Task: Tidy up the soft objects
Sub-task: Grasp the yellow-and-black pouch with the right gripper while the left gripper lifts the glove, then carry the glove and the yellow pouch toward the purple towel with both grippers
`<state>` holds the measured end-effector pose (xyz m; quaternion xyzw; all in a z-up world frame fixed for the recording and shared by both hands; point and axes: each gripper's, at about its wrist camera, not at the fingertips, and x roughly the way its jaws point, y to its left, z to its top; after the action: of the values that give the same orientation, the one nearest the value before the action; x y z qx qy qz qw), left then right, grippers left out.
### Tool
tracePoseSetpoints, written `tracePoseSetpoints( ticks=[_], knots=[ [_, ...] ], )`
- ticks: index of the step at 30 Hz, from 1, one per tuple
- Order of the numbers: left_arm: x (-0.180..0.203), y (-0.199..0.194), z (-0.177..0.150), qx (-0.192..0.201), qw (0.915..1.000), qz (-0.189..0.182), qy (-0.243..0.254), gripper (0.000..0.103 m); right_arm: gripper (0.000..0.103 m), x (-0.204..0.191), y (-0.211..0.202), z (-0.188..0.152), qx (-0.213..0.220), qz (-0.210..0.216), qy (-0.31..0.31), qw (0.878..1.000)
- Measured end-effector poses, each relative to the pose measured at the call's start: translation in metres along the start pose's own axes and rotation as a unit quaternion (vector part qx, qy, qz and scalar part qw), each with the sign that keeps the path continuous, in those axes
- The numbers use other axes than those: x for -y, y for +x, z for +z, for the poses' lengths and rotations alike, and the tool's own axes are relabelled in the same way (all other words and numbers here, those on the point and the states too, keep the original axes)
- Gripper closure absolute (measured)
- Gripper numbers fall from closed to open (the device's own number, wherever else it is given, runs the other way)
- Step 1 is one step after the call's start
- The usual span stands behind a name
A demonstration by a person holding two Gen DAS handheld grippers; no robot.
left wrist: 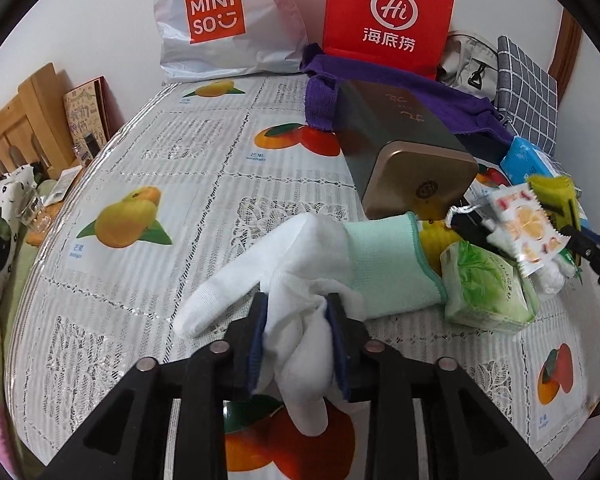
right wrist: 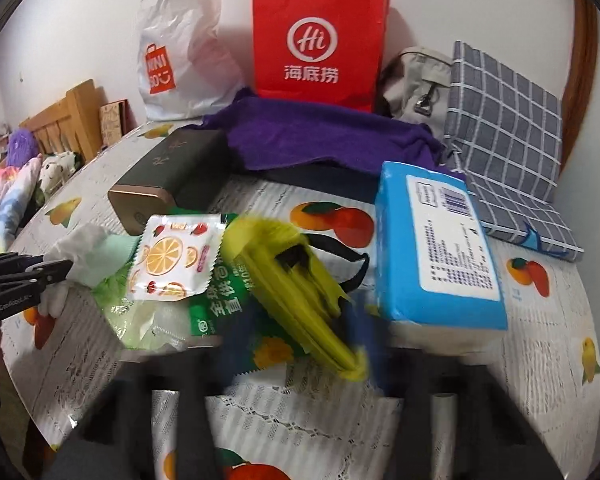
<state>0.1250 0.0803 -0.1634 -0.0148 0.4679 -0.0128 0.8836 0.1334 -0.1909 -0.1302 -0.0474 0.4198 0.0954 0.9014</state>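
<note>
The left hand-held gripper (left wrist: 296,320) was clamped on the glove (left wrist: 300,280), a light, limp item above the desk (left wrist: 140,160), best pinched mid-fabric; the blurred right hand-held gripper's (right wrist: 300,344) state could not be determined.

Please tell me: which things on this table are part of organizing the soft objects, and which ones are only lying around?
Part of the job:
white glove, clamped in the left gripper
yellow cloth, at the blurred right gripper
green tissue pack
blue tissue pack
purple towel

Probably only lying about:
metal tin
red paper bag
Miniso bag
</note>
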Motion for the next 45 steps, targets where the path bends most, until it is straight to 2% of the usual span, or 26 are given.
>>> tracePoseSetpoints(
  ticks=[2, 5, 7, 8, 12, 17, 18, 19, 21, 30, 33, 35, 37, 38, 40, 45],
  knots=[
    [0.0, 0.0, 0.0, 0.002, 1.0, -0.001, -0.001, 0.071, 0.089, 0.003, -0.007, 0.0, 0.01, 0.003, 0.009, 1.0],
    [0.0, -0.001, 0.0, 0.002, 1.0, -0.001, -0.007, 0.067, 0.093, 0.011, -0.025, 0.0, 0.024, 0.031, 0.034, 0.999],
    [0.0, -0.001, -0.001, -0.001, 0.9999, 0.007, -0.012, 0.057, 0.093, 0.018, -0.039, -0.001, 0.029, 0.046, 0.052, 0.997],
    [-0.001, -0.001, -0.002, -0.004, 0.9999, 0.01, -0.013, 0.056, 0.094, 0.02, -0.045, -0.003, 0.031, 0.048, 0.055, 0.997],
    [-0.003, -0.007, -0.009, -0.005, 0.9997, 0.005, -0.023, 0.054, 0.094, 0.032, -0.066, -0.016, 0.022, 0.041, 0.066, 0.997],
    [-0.005, -0.016, -0.011, 0.001, 0.9992, 0.001, -0.039, 0.044, 0.094, 0.049, -0.085, -0.037, 0.004, 0.042, 0.083, 0.996],
    [-0.004, -0.018, -0.009, 0.006, 0.9992, 0.0, -0.041, 0.039, 0.094, 0.054, -0.088, -0.042, 0.0, 0.039, 0.087, 0.995],
    [-0.003, -0.019, -0.007, 0.009, 0.9991, -0.001, -0.042, 0.033, 0.094, 0.057, -0.088, -0.046, -0.004, 0.037, 0.09, 0.995],
    [0.0, -0.019, -0.002, 0.015, 0.999, -0.002, -0.041, 0.028, 0.094, 0.063, -0.085, -0.053, -0.015, 0.033, 0.096, 0.995],
    [0.027, 0.015, 0.015, -0.008, 0.9995, 0.031, -0.004, 0.028, 0.085, 0.075, -0.05, -0.06, -0.039, 0.035, 0.116, 0.992],
    [0.033, 0.018, 0.014, 0.005, 0.9995, 0.029, 0.01, 0.028, 0.084, 0.076, -0.041, -0.059, -0.04, 0.037, 0.116, 0.992],
    [0.032, 0.018, 0.015, 0.006, 0.9998, 0.018, 0.007, 0.038, 0.087, 0.076, -0.038, -0.058, -0.04, 0.035, 0.112, 0.992],
    [0.032, 0.017, 0.015, 0.01, 0.9998, 0.017, 0.007, 0.059, 0.088, 0.077, -0.037, -0.059, -0.038, 0.036, 0.112, 0.992],
    [0.033, 0.016, 0.015, 0.01, 0.9998, 0.014, 0.01, 0.064, 0.088, 0.078, -0.037, -0.06, -0.037, 0.038, 0.114, 0.992],
    [0.035, 0.014, 0.016, 0.008, 0.9998, 0.009, 0.014, 0.08, 0.088, 0.08, -0.039, -0.06, -0.036, 0.04, 0.118, 0.992],
    [0.033, 0.004, 0.012, -0.001, 1.0, -0.002, 0.007, 0.087, 0.089, 0.085, -0.048, -0.066, -0.033, 0.034, 0.123, 0.991]
  ],
)
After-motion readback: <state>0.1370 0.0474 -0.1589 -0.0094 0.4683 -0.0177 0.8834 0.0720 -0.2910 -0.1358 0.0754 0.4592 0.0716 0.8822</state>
